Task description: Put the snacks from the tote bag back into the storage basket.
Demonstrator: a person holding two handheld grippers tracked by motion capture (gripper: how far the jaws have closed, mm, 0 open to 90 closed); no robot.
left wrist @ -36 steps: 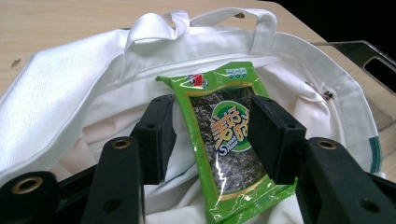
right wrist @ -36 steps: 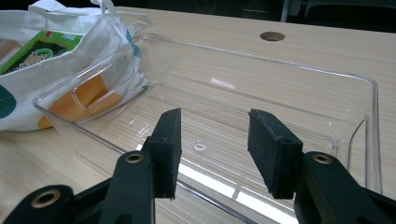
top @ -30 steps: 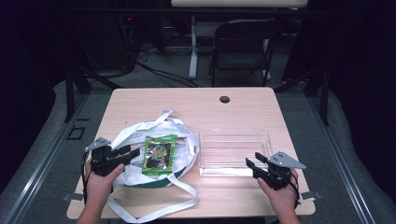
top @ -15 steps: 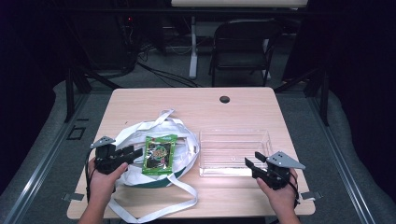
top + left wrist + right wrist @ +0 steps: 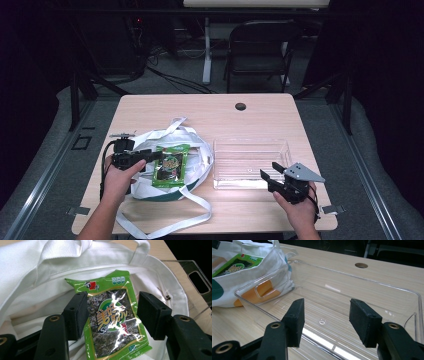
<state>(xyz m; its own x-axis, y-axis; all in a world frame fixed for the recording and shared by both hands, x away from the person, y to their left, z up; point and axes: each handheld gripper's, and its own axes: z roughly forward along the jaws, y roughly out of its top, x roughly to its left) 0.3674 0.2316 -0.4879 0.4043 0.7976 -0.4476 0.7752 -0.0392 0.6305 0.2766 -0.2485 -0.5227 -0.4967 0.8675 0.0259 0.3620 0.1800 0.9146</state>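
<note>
The white tote bag (image 5: 170, 167) lies flat at lower left of the high view, and the green seaweed packet (image 5: 171, 165) rests on top of it. The clear plastic bin (image 5: 251, 162), just right of the bag, holds nothing. The left gripper (image 5: 112, 315) has its jaws spread — one on each side of the packet, not clamped. The right gripper (image 5: 325, 320) hangs released over the bin's near rim. The wooden table (image 5: 210, 112) stands in a dark room — a folding chair (image 5: 260, 47) behind it.
</note>
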